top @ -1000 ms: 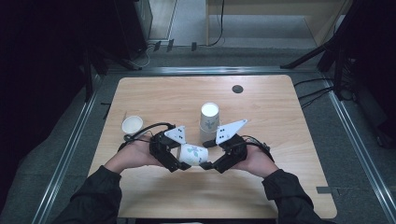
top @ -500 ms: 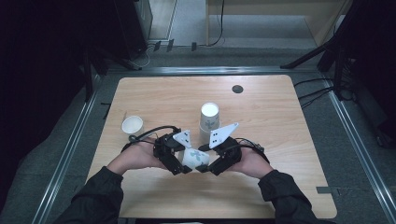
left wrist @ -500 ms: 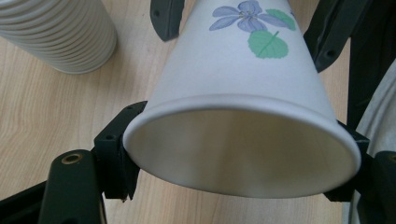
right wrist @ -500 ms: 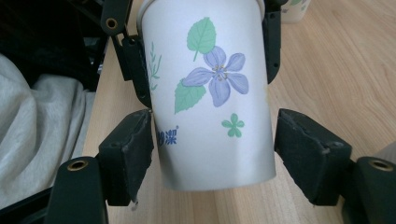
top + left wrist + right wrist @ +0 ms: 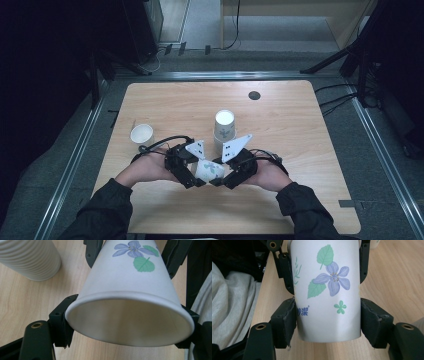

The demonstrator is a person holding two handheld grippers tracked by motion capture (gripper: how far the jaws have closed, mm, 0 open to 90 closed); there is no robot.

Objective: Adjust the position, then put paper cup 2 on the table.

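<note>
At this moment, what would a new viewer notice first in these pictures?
First, the flowered paper cup lying on its side near the table's front edge, gripped by both tools at once: the left tool at its rim end, the right tool at its base end; the right tool's jaws have just been closing. Behind it an upturned paper cup stands, and a small white cup stands open toward the table's left edge.

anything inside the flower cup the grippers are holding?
Nothing visible inside the flower cup: the left gripper view looks into its open mouth and shows bare white wall. The deep end near the base is out of sight. The left gripper and right gripper both clamp it.
</note>
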